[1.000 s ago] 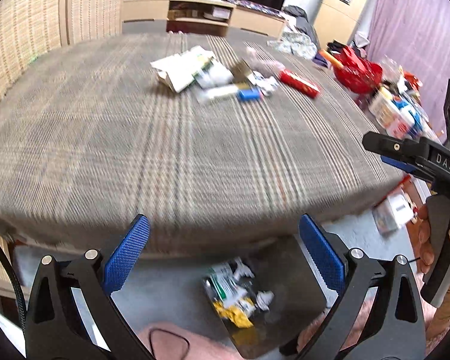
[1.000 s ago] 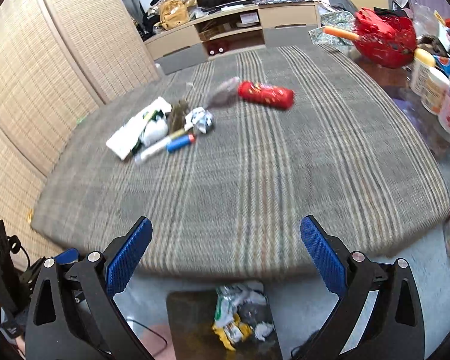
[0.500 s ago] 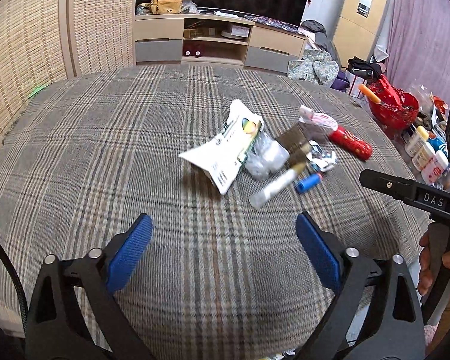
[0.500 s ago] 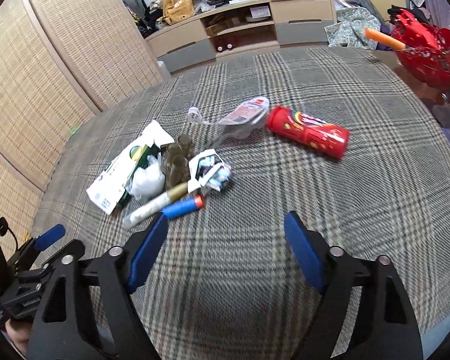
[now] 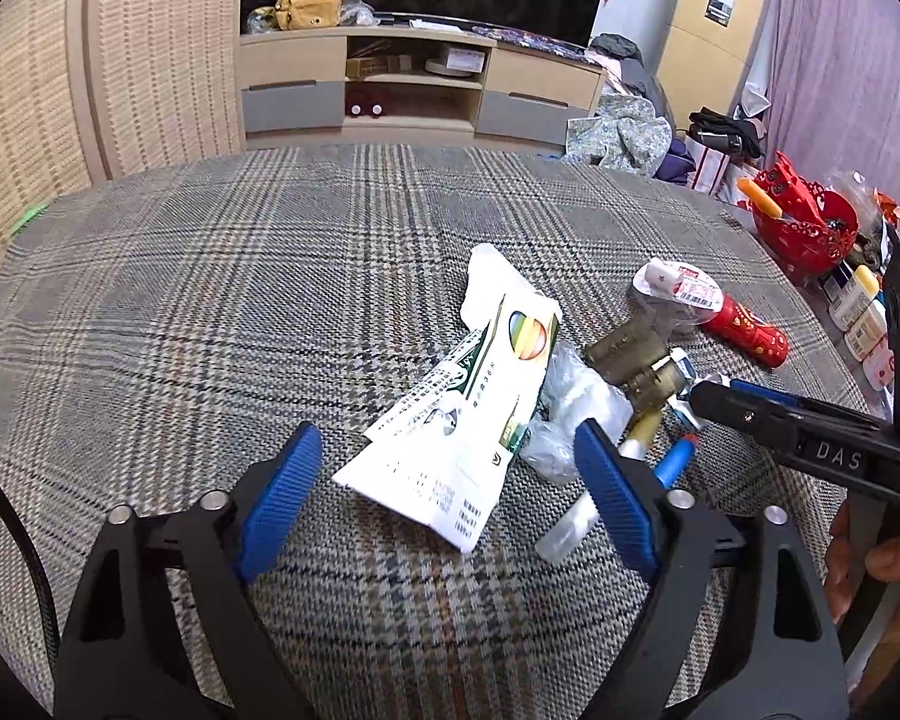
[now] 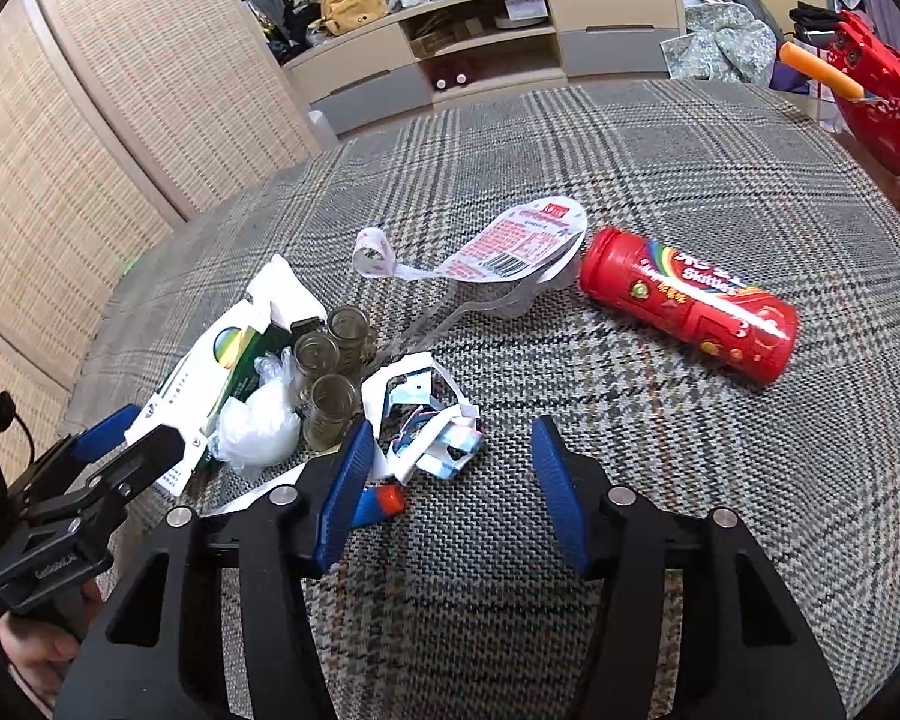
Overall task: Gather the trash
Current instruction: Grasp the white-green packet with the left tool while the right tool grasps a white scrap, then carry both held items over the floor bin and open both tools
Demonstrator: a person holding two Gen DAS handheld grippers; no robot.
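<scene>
- My left gripper (image 5: 447, 474): jaws closing but not yet touching anything, angled down so the flattened white-and-green carton (image 5: 468, 414) lies between the pads, ready to be taken.
- Crumpled clear plastic (image 5: 576, 402): just beside the carton, touching it.
- Three small glass vials (image 6: 327, 366): bunched together behind the plastic.
- Torn white wrapper (image 6: 420, 420): directly ahead of my right gripper (image 6: 447, 492), whose jaws are also closing with only bare plaid cloth (image 6: 690, 192) between them; probably my next pick.
- Blue-and-red item (image 6: 381, 501): half hidden behind my pad, possibly a marker.
- Peeled cup lid (image 6: 516, 243) and red Skittles tube (image 6: 690, 312): farther right, lying apart from the pile, untouched.
</scene>
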